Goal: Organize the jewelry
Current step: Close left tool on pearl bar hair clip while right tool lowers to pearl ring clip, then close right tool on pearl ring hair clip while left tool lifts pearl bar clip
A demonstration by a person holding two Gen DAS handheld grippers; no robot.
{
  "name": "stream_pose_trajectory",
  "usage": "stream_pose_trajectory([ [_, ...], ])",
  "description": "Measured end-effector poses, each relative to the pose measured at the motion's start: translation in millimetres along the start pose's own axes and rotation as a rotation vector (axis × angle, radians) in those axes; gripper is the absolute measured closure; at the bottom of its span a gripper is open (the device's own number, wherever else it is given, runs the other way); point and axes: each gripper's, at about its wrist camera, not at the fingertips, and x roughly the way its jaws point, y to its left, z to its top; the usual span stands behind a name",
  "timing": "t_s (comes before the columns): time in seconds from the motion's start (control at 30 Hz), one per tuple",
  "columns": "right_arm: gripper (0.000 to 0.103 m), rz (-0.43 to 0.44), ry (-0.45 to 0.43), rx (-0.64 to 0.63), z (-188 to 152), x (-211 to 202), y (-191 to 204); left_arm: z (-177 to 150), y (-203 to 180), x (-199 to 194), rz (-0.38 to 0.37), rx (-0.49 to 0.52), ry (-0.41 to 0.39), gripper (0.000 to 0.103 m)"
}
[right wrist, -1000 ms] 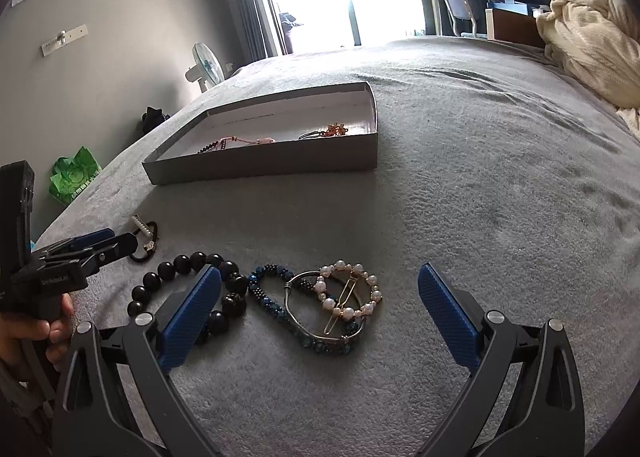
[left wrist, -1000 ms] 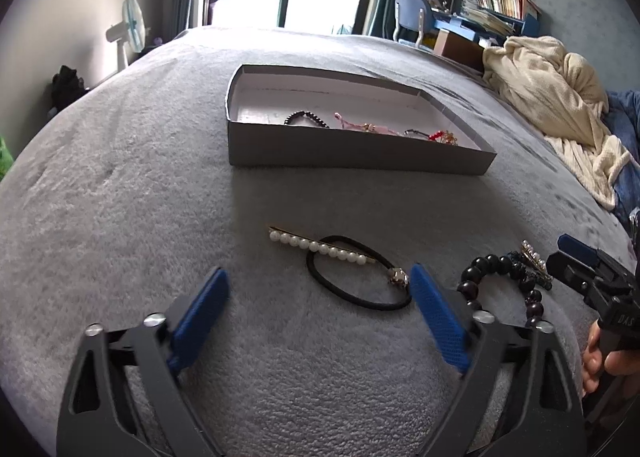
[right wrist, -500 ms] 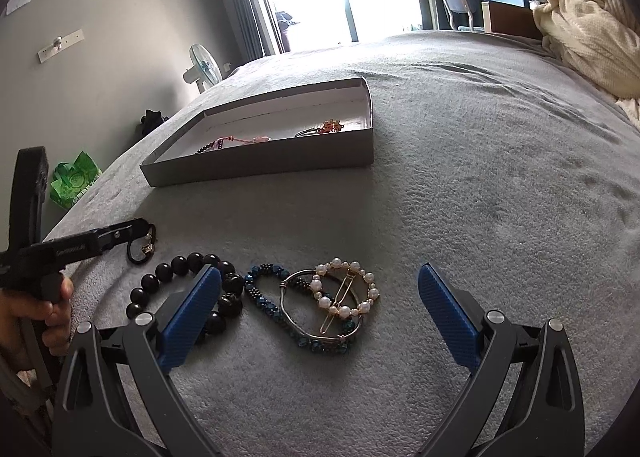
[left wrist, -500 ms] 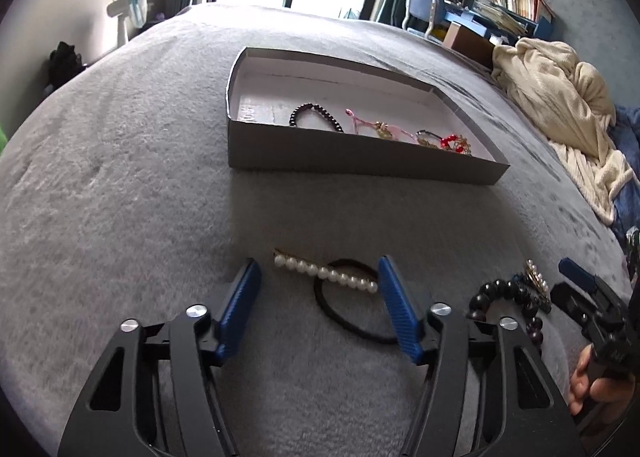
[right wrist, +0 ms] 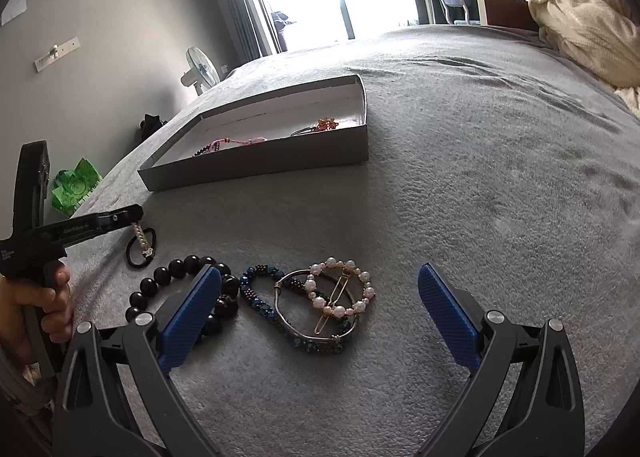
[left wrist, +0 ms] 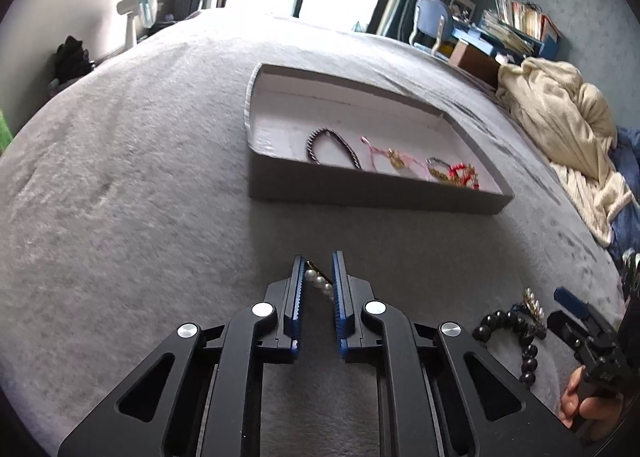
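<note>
My left gripper (left wrist: 317, 257) has its jaws closing, and the blue pads press on a pearl hair pin (left wrist: 319, 282) that lies slanted between them. In the right wrist view the left gripper (right wrist: 134, 213) holds the pearl pin (right wrist: 140, 237) by one end above a black hair tie (right wrist: 134, 253). My right gripper (right wrist: 319, 268) stands open over a round pearl clip (right wrist: 340, 289), a silver bangle (right wrist: 288, 317) and a blue bead bracelet (right wrist: 260, 289). A black bead bracelet (right wrist: 168, 273) lies at its left finger. The grey box (left wrist: 372, 193) farther back holds three bracelets.
Everything lies on a grey bed cover. A cream blanket (left wrist: 560, 113) is heaped at the far right. A fan (left wrist: 140, 13) stands beyond the bed at the left, and a green bag (right wrist: 74, 185) sits on the floor. A hand (right wrist: 36, 305) holds the left gripper.
The left gripper's jaws have closed from wide apart onto the pearl pin while it moved forward over it. The right gripper has stayed open and still.
</note>
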Motion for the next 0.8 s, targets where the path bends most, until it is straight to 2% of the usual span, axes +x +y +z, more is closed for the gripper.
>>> stream_pose_trajectory([
  [0.2,0.008,-0.009,0.014,0.027,1.3,3.3,-4.8,6.4,27.8,-10.0,0.008,-0.064,-0.017,0.09],
  [0.37,0.017,-0.01,0.031,0.089,2.8,6.8,-15.9,5.2,45.6,-9.0,0.022,-0.097,0.009,0.089],
  [0.5,0.024,-0.019,0.066,0.118,4.5,14.0,-20.6,2.3,41.4,-2.9,0.023,-0.085,0.039,0.088],
  [0.6,0.036,-0.021,0.079,0.101,4.5,16.8,-16.4,-0.7,39.3,-4.0,0.007,-0.089,0.045,0.08],
  [0.63,0.048,-0.017,0.087,0.095,4.6,18.4,-15.2,-2.8,38.6,-5.5,0.004,-0.092,0.042,0.08],
  [0.7,0.061,-0.003,0.106,0.078,3.9,22.1,-12.1,-6.7,38.0,-8.7,0.004,-0.092,0.038,0.079],
  [0.8,0.061,0.002,0.113,0.07,4.6,23.9,-10.1,-11.8,36.7,-14.0,-0.001,-0.094,0.035,0.073],
])
